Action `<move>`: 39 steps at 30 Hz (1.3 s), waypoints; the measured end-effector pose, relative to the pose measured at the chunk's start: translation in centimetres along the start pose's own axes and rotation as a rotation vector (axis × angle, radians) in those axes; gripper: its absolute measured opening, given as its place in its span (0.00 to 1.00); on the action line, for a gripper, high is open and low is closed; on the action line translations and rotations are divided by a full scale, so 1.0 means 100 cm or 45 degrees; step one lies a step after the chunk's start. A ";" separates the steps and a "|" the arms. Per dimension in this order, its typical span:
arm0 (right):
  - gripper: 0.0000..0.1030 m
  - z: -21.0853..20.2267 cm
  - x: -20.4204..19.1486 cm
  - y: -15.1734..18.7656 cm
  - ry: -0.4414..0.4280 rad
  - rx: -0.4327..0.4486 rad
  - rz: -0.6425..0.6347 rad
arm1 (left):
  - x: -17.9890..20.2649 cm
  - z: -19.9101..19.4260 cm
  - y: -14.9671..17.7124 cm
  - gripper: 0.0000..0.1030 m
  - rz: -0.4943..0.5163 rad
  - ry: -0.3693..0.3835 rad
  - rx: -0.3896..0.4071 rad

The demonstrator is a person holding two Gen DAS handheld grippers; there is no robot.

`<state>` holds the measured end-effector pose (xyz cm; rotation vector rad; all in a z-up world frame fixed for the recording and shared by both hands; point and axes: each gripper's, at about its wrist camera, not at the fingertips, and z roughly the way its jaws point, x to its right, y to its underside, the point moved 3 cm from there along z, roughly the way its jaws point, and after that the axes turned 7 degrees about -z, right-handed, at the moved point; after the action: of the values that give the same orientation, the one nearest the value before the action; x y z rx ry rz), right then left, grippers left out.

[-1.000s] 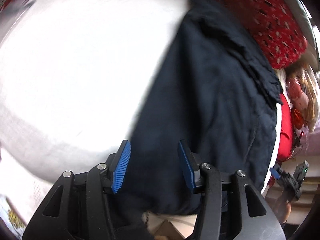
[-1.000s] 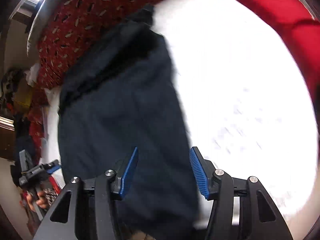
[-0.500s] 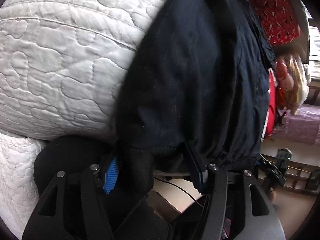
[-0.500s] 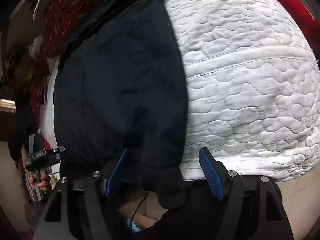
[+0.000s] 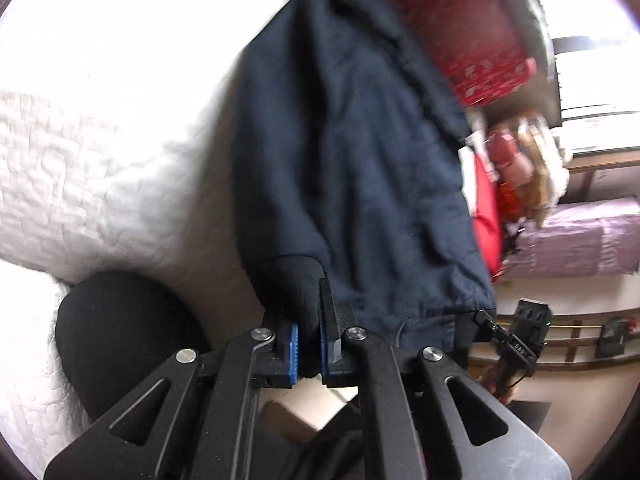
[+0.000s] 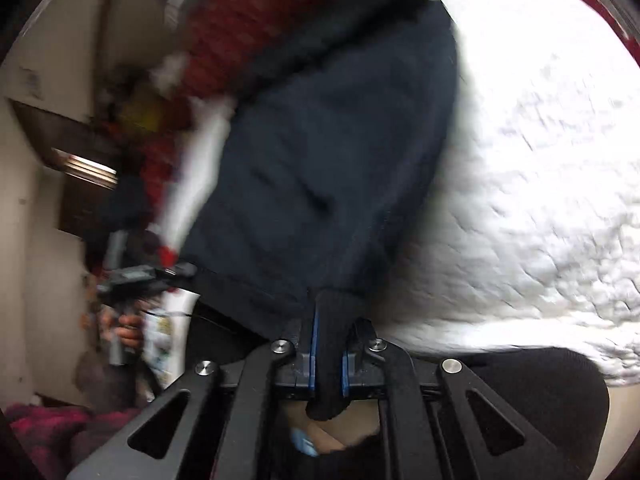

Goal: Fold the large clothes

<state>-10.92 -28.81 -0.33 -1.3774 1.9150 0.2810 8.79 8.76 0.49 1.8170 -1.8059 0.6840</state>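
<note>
Left gripper (image 5: 307,332) is pinching a dark cuff of the navy jacket (image 5: 360,168), right gripper (image 6: 327,344) is clamping the other cuff; the jacket is lying stretched across the white quilted bed (image 6: 540,184), red patterned pillow (image 5: 452,20) sitting beyond.

A second ago both pairs of blue pads stand apart above the navy jacket (image 5: 360,168). Now the left gripper (image 5: 308,344) pinches one black ribbed cuff (image 5: 292,280), and the right gripper (image 6: 328,354) pinches the other cuff (image 6: 332,312). The jacket's lower edge lifts off the white quilt (image 6: 540,200).
</note>
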 end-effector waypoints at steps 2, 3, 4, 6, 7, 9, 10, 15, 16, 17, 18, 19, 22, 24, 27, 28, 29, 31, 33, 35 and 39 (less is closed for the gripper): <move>0.05 -0.010 -0.011 -0.012 -0.092 0.102 -0.004 | 0.013 -0.006 -0.005 0.05 -0.002 0.045 0.028; 0.05 -0.015 -0.013 -0.017 -0.125 0.141 0.000 | 0.021 -0.008 -0.009 0.05 -0.004 0.066 0.041; 0.05 -0.018 -0.015 -0.023 -0.156 0.180 0.006 | 0.027 -0.008 -0.013 0.05 -0.004 0.077 0.054; 0.05 -0.023 -0.018 -0.038 -0.198 0.247 0.015 | 0.038 -0.015 -0.023 0.05 0.006 0.094 0.091; 0.05 -0.029 -0.015 -0.044 -0.211 0.268 0.016 | 0.039 -0.020 -0.027 0.05 0.012 0.100 0.106; 0.05 -0.035 -0.014 -0.057 -0.233 0.322 0.026 | 0.045 -0.028 -0.037 0.05 0.016 0.113 0.146; 0.05 -0.037 -0.014 -0.064 -0.243 0.347 0.036 | 0.049 -0.030 -0.043 0.05 0.013 0.123 0.167; 0.05 -0.057 0.003 -0.105 -0.280 0.451 0.071 | 0.059 -0.039 -0.079 0.05 -0.007 0.158 0.272; 0.05 -0.059 0.007 -0.113 -0.286 0.469 0.079 | 0.062 -0.040 -0.088 0.05 -0.015 0.161 0.296; 0.05 -0.062 0.007 -0.115 -0.291 0.485 0.085 | 0.064 -0.038 -0.096 0.05 -0.020 0.167 0.312; 0.05 -0.063 0.007 -0.118 -0.295 0.501 0.090 | 0.067 -0.037 -0.105 0.05 -0.024 0.175 0.330; 0.05 -0.064 0.009 -0.126 -0.301 0.521 0.095 | 0.070 -0.036 -0.116 0.05 -0.032 0.183 0.349; 0.05 -0.060 0.016 -0.147 -0.315 0.551 0.107 | 0.077 -0.032 -0.139 0.05 -0.046 0.198 0.379; 0.05 -0.056 0.020 -0.166 -0.315 0.562 0.112 | 0.083 -0.024 -0.158 0.05 -0.055 0.190 0.393; 0.05 -0.048 0.027 -0.191 -0.315 0.576 0.128 | 0.089 -0.014 -0.182 0.05 -0.064 0.180 0.402; 0.05 -0.045 0.029 -0.197 -0.315 0.578 0.133 | 0.091 -0.010 -0.192 0.05 -0.065 0.182 0.403; 0.05 -0.041 0.032 -0.207 -0.312 0.584 0.139 | 0.093 -0.009 -0.199 0.05 -0.064 0.184 0.404; 0.05 -0.035 0.038 -0.224 -0.306 0.598 0.148 | 0.099 -0.003 -0.218 0.05 -0.064 0.185 0.411; 0.05 -0.028 0.044 -0.243 -0.304 0.610 0.161 | 0.104 0.002 -0.235 0.05 -0.065 0.176 0.417; 0.05 -0.020 0.051 -0.261 -0.309 0.616 0.182 | 0.110 0.010 -0.256 0.05 -0.065 0.159 0.422; 0.05 -0.001 0.066 -0.306 -0.304 0.648 0.214 | 0.120 0.032 -0.297 0.05 -0.064 0.117 0.432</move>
<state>15.22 -45.79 2.59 -0.8125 1.7449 0.0271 38.57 -2.14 6.20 1.9978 -1.6549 1.0901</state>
